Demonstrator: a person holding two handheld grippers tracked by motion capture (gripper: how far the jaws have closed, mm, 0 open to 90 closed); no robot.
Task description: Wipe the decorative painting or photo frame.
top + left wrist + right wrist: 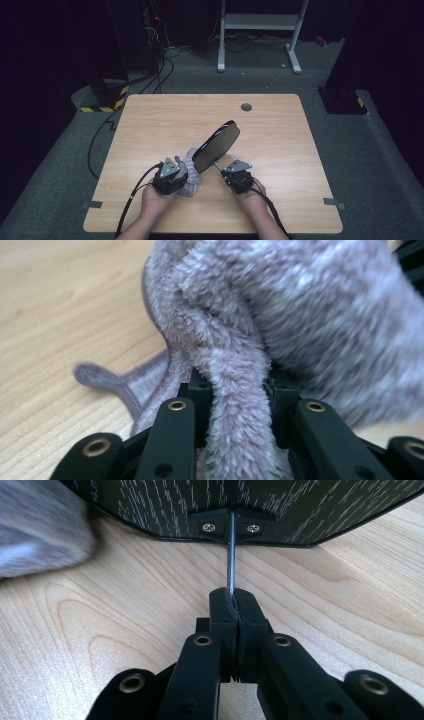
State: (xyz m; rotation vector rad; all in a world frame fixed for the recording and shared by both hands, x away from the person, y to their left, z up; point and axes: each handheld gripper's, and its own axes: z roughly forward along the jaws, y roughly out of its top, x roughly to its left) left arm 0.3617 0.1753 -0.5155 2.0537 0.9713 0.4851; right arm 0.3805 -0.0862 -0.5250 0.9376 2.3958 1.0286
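A black oval panel (217,145) with a wood-grain face (250,500) stands tilted over the middle of the table. A thin metal rod (231,555) comes out of its lower end, and my right gripper (235,605) is shut on that rod; in the high view this gripper (224,173) sits just below the panel. My left gripper (239,385) is shut on a fold of fluffy lilac cloth (300,315). From above, the left gripper (183,176) holds the cloth (191,170) against the panel's lower left edge. The cloth (35,530) also blurs in at the upper left of the right gripper view.
The light wooden table (150,115) has a round grey cable hole (246,106) near its far edge. Cables (100,140) trail off the left side to the floor. A white metal frame (260,22) and a yellow-black striped base (105,97) stand beyond the table.
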